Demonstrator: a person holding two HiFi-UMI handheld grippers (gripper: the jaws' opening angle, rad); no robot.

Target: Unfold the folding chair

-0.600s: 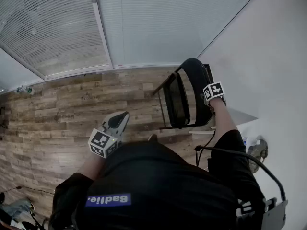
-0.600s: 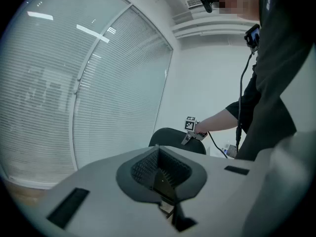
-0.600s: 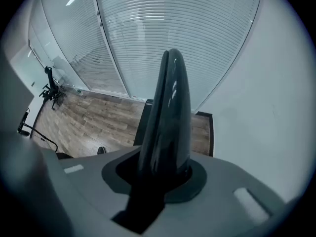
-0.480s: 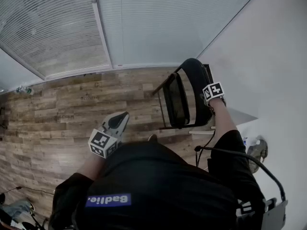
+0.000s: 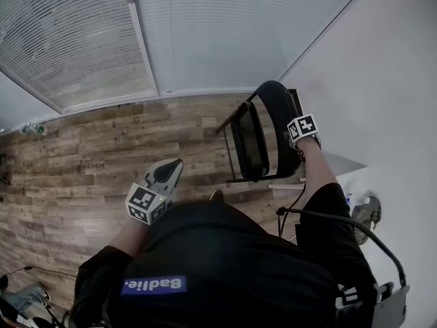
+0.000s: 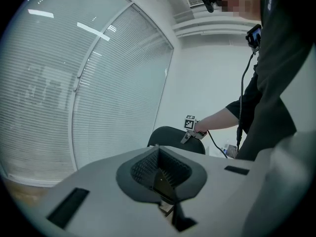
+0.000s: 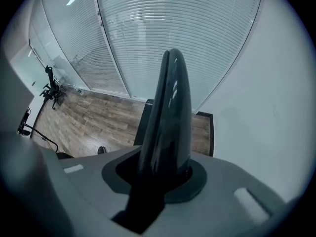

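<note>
Grip on the top of the folding chair (image 5: 254,142)

Wood-plank floor (image 5: 102,156) fills most of your head view, with slatted blinds (image 5: 205,33) along its far edge and a white wall (image 5: 369,80) along its right edge. The black folding chair stands at the floor's far right corner, close to that wall, its seat tipped steeply up beside the backrest. Your right gripper (image 5: 295,141) points down onto the backrest's curved top edge, and its jaws are clamped on it, with the dark panel filling the gap between them. Your left gripper (image 5: 172,171) hangs well apart from the chair, over the planks, jaws pressed together with nothing in them.
</note>
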